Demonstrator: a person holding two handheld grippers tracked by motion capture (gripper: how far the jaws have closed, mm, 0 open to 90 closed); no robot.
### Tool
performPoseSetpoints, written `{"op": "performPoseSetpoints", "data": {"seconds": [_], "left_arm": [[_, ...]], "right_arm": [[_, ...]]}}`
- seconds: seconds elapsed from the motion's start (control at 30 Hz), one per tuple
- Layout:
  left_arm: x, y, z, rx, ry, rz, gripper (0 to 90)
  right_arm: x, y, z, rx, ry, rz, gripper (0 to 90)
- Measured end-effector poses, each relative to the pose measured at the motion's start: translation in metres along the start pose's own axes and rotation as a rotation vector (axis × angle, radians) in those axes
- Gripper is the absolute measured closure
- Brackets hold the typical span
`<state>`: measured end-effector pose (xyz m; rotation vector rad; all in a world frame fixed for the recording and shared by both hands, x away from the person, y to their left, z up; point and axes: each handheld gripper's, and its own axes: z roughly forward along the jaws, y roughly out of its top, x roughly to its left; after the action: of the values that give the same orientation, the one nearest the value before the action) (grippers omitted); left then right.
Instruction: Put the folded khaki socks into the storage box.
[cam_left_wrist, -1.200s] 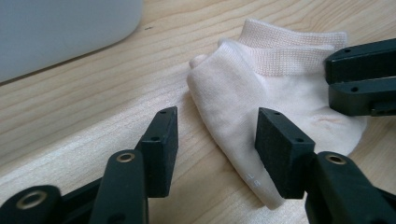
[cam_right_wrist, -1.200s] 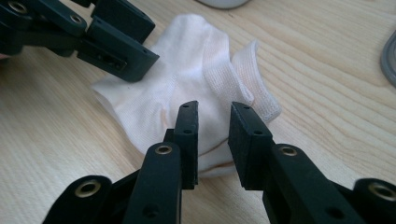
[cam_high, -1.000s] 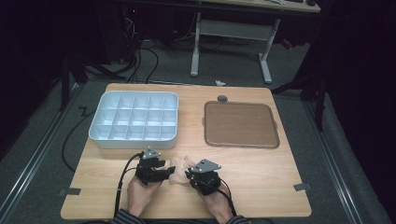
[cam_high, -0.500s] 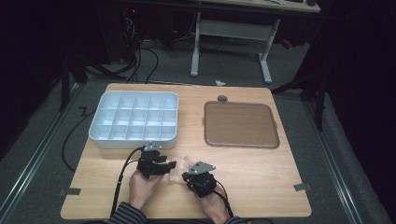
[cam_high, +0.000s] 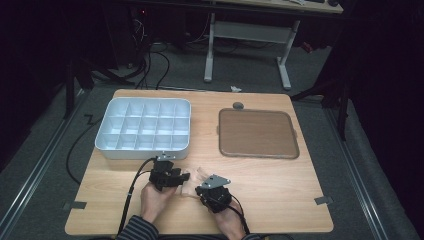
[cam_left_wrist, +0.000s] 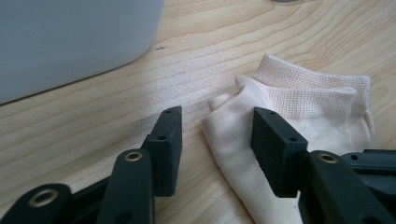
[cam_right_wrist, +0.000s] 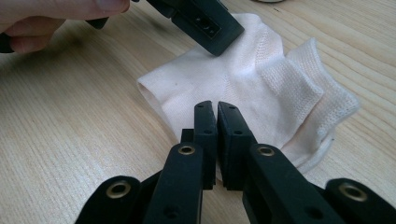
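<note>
Nearest to us, our right gripper (cam_high: 202, 192) has its jaws pressed together at the near edge of the pale sock (cam_right_wrist: 243, 81); in the right gripper view the pads meet right over the fabric, and they look to be pinching a thin fold of it, though we cannot see the cloth between them clearly. The sock lies flat on the wooden table (cam_high: 280, 195), just ahead of that gripper, between our two hands. Its long axis runs from the toe end at near left to the ribbed cuff (cam_left_wrist: 317, 84) at far right.

A little farther and to the left, our left gripper (cam_left_wrist: 215, 135) stands with jaws apart; they have just been closing, straddling the toe end without pressing it. We judge the left is the better placed to take that end.

Farther still sit the white compartment tray (cam_high: 145, 150) and brown mat (cam_high: 257, 132).
</note>
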<state>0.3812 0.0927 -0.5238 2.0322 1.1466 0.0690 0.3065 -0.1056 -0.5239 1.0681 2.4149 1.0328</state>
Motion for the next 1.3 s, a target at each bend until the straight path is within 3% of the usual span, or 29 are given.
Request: {"op": "performPoseSetpoints", "data": {"seconds": [0.1, 0.3, 0.97, 1.3], "left_arm": [[-0.0035, 0.0006, 0.0008, 0.011, 0.031, 0.047, 60.7], [-0.0039, 0.0003, 0.0010, 0.015, 0.035, 0.057, 67.7], [-0.0017, 0.0001, 0.0028, 0.011, -0.016, 0.039, 83.1], [-0.0002, -0.0010, 0.0002, -0.007, -0.043, 0.018, 85.5]], "right_arm": [[-0.0001, 0.0002, 0.0000, 0.005, 0.000, 0.001, 87.0], [0.0006, 0.0000, 0.0002, 0.004, -0.003, -0.002, 86.9], [0.0005, -0.0016, 0.0005, -0.005, -0.002, 0.004, 87.0], [0.0006, -0.0015, 0.0003, -0.003, -0.001, 0.006, 86.7]]}}
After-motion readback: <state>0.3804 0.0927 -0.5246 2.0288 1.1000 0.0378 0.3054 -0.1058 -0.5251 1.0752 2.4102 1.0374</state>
